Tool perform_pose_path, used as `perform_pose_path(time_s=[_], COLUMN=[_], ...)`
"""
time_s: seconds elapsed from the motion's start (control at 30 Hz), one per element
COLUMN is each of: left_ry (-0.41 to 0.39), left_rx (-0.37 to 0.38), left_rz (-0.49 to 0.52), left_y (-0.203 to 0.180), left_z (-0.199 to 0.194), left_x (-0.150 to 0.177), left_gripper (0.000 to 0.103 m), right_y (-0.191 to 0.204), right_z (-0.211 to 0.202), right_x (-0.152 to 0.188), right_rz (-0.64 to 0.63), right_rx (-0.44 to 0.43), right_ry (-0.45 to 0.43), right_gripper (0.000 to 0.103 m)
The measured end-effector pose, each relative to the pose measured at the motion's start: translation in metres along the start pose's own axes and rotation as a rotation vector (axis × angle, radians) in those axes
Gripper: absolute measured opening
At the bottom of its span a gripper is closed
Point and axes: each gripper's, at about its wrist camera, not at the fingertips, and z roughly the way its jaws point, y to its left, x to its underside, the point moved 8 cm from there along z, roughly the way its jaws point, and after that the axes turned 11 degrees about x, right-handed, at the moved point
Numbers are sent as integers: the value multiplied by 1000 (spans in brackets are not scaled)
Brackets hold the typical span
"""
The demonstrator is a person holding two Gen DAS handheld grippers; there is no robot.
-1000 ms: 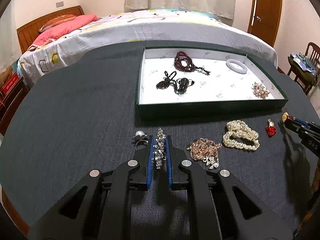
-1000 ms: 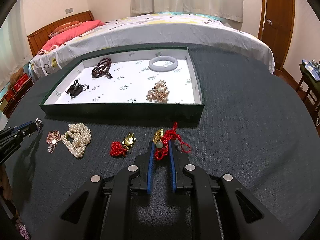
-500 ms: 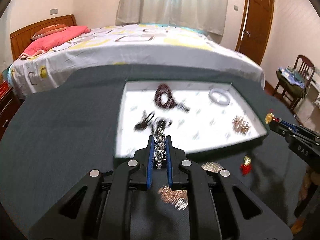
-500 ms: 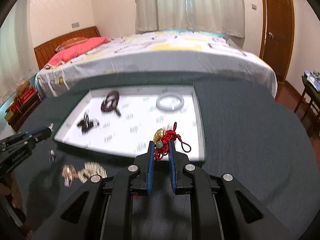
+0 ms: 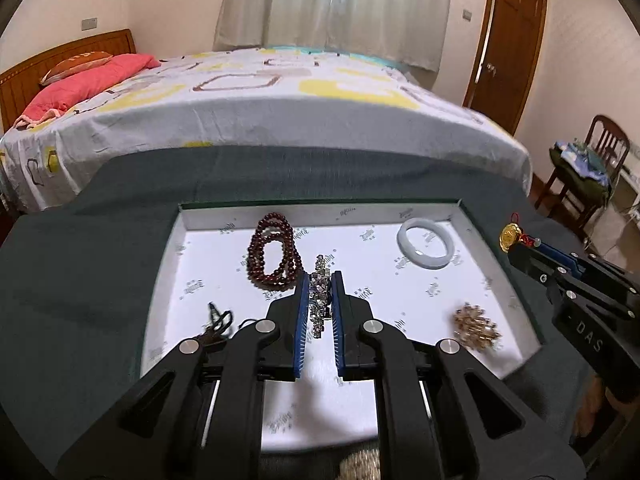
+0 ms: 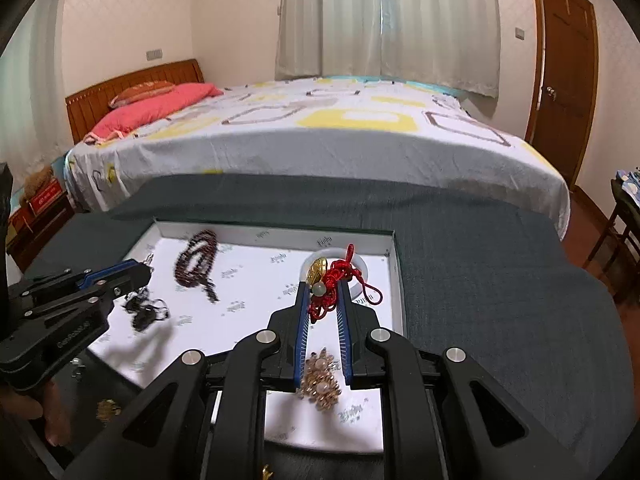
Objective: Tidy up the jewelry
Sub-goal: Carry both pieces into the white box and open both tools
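My left gripper (image 5: 321,280) is shut on a silver crystal bracelet (image 5: 320,294) and hangs over the white-lined green tray (image 5: 224,222). Beneath it lie a dark red bead string (image 5: 274,256), a pale jade bangle (image 5: 426,242), a gold-pink brooch (image 5: 476,326) and a black cord piece (image 5: 218,322). My right gripper (image 6: 323,290) is shut on a red knotted cord charm (image 6: 340,280) with a gold pendant, above the tray's right end (image 6: 398,280). The bangle is mostly hidden behind that charm. Each gripper shows at the edge of the other's view.
The tray sits on a dark grey cloth-covered table (image 6: 500,280). Loose jewelry lies on the cloth near the front edge (image 6: 108,408). A bed (image 6: 320,132) stands just beyond the table, a wooden door (image 6: 564,80) at the right, a chair (image 5: 588,172) beside it.
Both grippers have lifted off the cloth and moved forward over the tray, each still carrying its piece. The loose jewelry on the cloth has slid out of view below.
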Motion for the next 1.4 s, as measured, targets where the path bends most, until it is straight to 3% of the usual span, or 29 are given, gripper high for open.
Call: perform_pose_path(time_s=[0.3,0.67,0.77,0.8,0.83,0.87,0.9,0.93,1.1,1.4], left_ry=[102,160,160,156,152,143,137,135,107,35], left_rx=[-33,-35,-39,-39,-41,-44,-43,-39,-33,-65], left_rz=[-14,-11,-2,1,2,2,0,-3,-10,3], left_y=[12,13,12,11,10,10,10,10,9,18], left_z=[45,63,62,61,60,58,56,55,37,-23], left_x=[12,21,21,21,20,20,19,19,17,21], left_gripper=[11,13,23,32,40,43,47,48,62,70], right_y=[3,3,2,1,0,-1,-2,-4,-5,1], right_z=[48,63,62,62,60,59,57,54,35,-16], right_x=[21,32,32,32,32,31,30,28,19,21], right_rz=[-32,-38,-37,-36,-30,-24,-17,-12,-3,30], right_rx=[-4,-10,-10,-10,-10,-9,-6,-3,2,-3], right_ry=[107,158,160,160,158,154,145,135,97,46], right_gripper=[14,16,16,16,20,27,41,46,46,46])
